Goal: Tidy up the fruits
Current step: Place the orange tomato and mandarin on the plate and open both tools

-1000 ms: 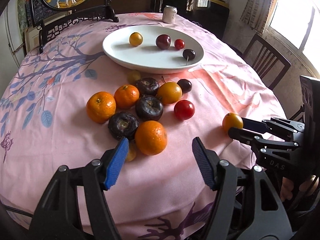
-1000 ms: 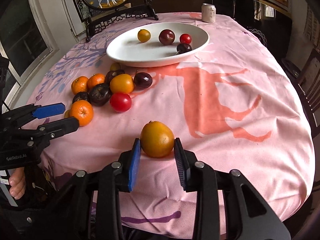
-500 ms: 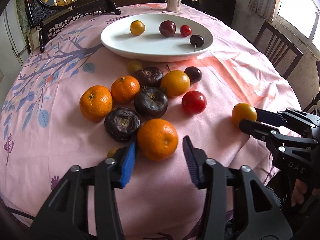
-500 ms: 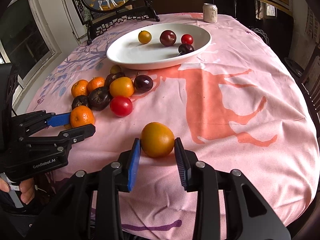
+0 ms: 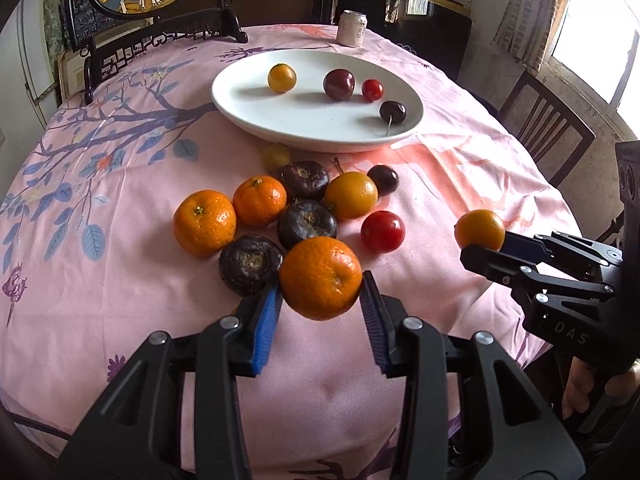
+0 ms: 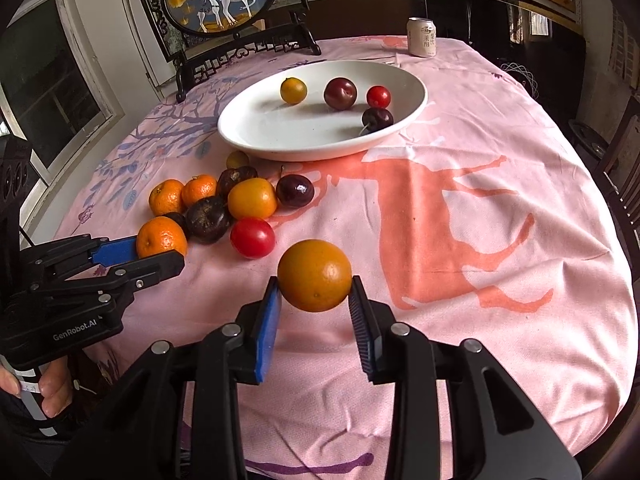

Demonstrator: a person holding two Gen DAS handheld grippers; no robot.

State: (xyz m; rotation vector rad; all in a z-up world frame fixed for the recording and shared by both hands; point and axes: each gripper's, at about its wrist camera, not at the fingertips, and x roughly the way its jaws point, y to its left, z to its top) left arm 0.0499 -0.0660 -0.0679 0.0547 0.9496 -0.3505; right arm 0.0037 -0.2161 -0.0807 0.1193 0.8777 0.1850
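Note:
My left gripper (image 5: 320,308) is shut on a tangerine (image 5: 320,278) at the near edge of a fruit pile on the pink tablecloth. My right gripper (image 6: 314,300) is shut on a yellow-orange fruit (image 6: 315,275), lifted a little above the cloth. The right gripper (image 5: 486,250) with its fruit (image 5: 479,229) also shows in the left wrist view; the left gripper (image 6: 154,254) with its tangerine (image 6: 160,238) shows in the right wrist view. The pile holds tangerines (image 5: 204,222), dark fruits (image 5: 307,224) and a red tomato (image 5: 382,231). A white plate (image 5: 304,128) behind holds several small fruits.
A drink can (image 5: 352,29) stands at the table's far edge. A framed deer screen on a dark stand (image 6: 224,8) is at the back left. Wooden chairs (image 5: 548,128) stand to the right of the round table.
My left gripper moved forward to the near tangerine and closed on it. My right gripper kept its grip on the yellow-orange fruit and raised it slightly.

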